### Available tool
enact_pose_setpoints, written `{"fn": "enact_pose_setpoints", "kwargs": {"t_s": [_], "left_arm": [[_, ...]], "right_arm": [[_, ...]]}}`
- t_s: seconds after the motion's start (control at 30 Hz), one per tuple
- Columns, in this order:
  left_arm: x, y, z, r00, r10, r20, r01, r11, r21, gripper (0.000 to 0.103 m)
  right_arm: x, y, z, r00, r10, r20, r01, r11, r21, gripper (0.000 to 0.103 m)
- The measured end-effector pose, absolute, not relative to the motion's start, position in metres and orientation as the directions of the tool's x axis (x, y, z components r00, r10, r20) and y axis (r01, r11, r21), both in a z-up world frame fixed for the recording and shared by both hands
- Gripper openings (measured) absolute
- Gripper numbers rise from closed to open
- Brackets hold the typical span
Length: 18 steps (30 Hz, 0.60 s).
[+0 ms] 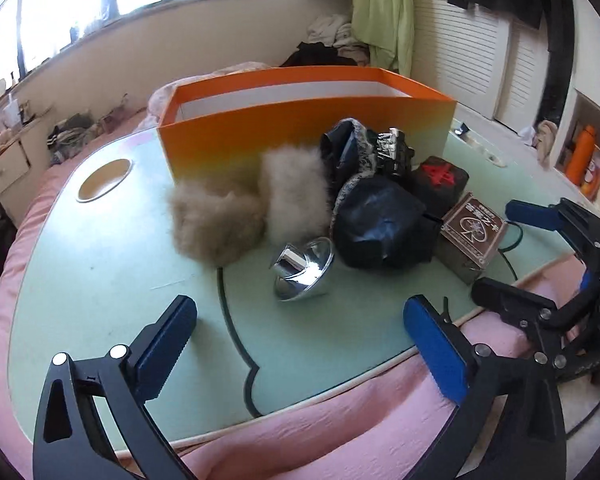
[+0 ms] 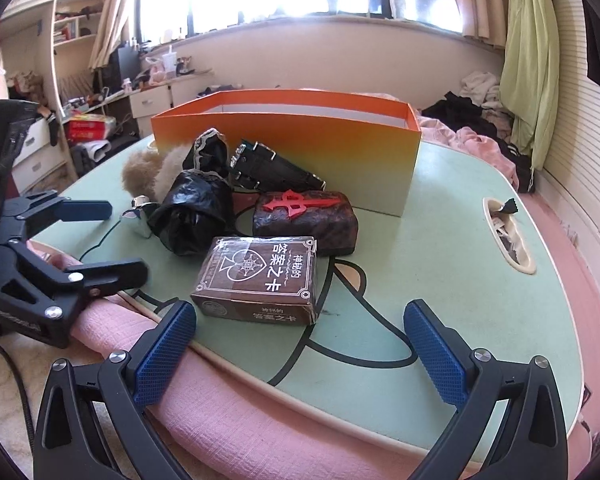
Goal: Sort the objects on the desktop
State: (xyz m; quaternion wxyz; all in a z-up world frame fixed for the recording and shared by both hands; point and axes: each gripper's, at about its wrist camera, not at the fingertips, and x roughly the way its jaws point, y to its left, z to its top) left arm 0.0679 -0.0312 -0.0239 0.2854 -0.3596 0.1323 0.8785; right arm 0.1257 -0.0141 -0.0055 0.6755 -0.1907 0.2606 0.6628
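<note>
An orange box (image 1: 300, 132) (image 2: 300, 140) stands open at the back of the green table (image 1: 100, 248) (image 2: 460, 240). In front of it lie beige fur pieces (image 1: 220, 220) (image 2: 148, 172), a shiny metal cup (image 1: 300, 270) (image 2: 138, 216), black crumpled items (image 1: 380, 224) (image 2: 192, 216), a studded black strap (image 2: 268, 170), a dark case with a red cross (image 2: 306, 216) (image 1: 440, 178) and a brown card box (image 2: 260, 280) (image 1: 472, 232). My left gripper (image 1: 300, 344) is open, just short of the cup. My right gripper (image 2: 300, 348) is open, just short of the card box.
A round cup hole (image 1: 104, 180) is at the table's left; a slot with clutter (image 2: 508, 236) is at its right. The table rests on pink bedding (image 2: 260, 420). Each gripper shows in the other's view, the right (image 1: 500, 248) and the left (image 2: 116, 236).
</note>
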Motion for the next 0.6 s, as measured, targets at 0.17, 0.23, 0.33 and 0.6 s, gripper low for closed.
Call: {"fn": "enact_pose_setpoints", "kwargs": {"t_s": [0.17, 0.23, 0.33, 0.6], "left_arm": [[0.069, -0.039, -0.034, -0.581, 0.417, -0.699, -0.600, -0.800, 0.022, 0.103], [0.068, -0.040, -0.034, -0.581, 0.417, -0.699, -0.601, -0.799, 0.022, 0.103], [0.069, -0.045, -0.036, -0.580, 0.419, -0.699, -0.602, -0.799, 0.020, 0.103], [0.072, -0.043, -0.024, -0.581, 0.419, -0.698, -0.603, -0.797, 0.025, 0.103]], "right_arm": [[0.126, -0.017, -0.005, -0.012, 0.796, -0.605, -0.995, 0.050, 0.085, 0.103], [0.128, -0.018, -0.005, -0.021, 0.796, -0.606, -0.995, 0.044, 0.092, 0.103], [0.139, -0.022, 0.000, -0.080, 0.791, -0.606, -0.991, 0.003, 0.136, 0.097], [0.201, 0.006, 0.122, -0.248, 0.802, -0.543, -0.937, -0.057, 0.345, 0.073]]}}
